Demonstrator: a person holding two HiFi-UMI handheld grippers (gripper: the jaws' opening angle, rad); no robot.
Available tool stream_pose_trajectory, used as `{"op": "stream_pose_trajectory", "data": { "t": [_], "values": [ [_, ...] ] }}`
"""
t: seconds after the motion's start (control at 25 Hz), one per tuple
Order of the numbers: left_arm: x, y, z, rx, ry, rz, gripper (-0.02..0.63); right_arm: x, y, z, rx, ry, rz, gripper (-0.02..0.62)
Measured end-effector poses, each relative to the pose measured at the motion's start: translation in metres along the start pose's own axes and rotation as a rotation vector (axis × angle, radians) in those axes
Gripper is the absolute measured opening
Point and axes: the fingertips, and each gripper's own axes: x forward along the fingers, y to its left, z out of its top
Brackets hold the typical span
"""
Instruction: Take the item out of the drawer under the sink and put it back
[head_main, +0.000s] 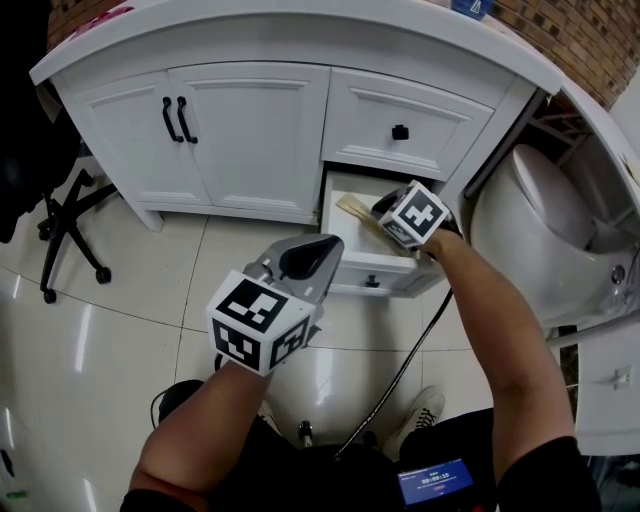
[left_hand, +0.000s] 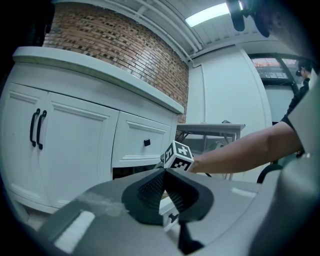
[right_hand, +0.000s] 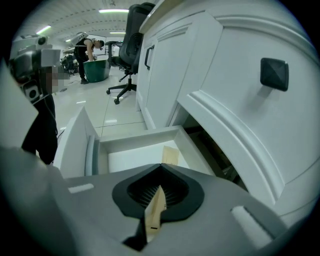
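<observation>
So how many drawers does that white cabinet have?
2. The shut drawer sits upper right; the open drawer is directly beneath it. Others may be hidden.

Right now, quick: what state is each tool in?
Left tool: shut, nothing in it.
Right tool: shut on a flat wooden strip, above the open drawer.

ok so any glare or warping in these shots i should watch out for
Head view: the glossy floor throws pale light streaks, and the wide lens bows the cabinet top. Left gripper view: dark corners, and a blown-out ceiling light. Right gripper view: dark corners too, and the wooden stick, close to the lens, looks slightly soft.
</observation>
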Motion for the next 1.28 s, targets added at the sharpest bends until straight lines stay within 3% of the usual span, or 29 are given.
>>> {"op": "stream_pose_trajectory", "data": {
  "t": [0.32,0.68,0.84,1.28],
  "values": [
    [-0.006,-0.002,-0.001,0.015,0.002,0.004,0.006,-0.048,0.003,0.021,0.085,-0.153,-0.052,0.008],
    [-0.009,-0.009,0.004,0.015,-0.021,0.0,0.006,-0.139,0.032,0.05,0.293,-0.469,-0.011,0.008],
    [-0.013,-0.007,0.003,-0.033,-0.032,-0.007,0.006,-0.18,0.044,0.05,0.366,-0.572,-0.009,0.008],
    [-0.019,-0.014,0.01,-0.017,-0.055,-0.007,0.006,-0.26,0.067,0.02,0.538,-0.763,-0.017,0.007]
  ]
}}
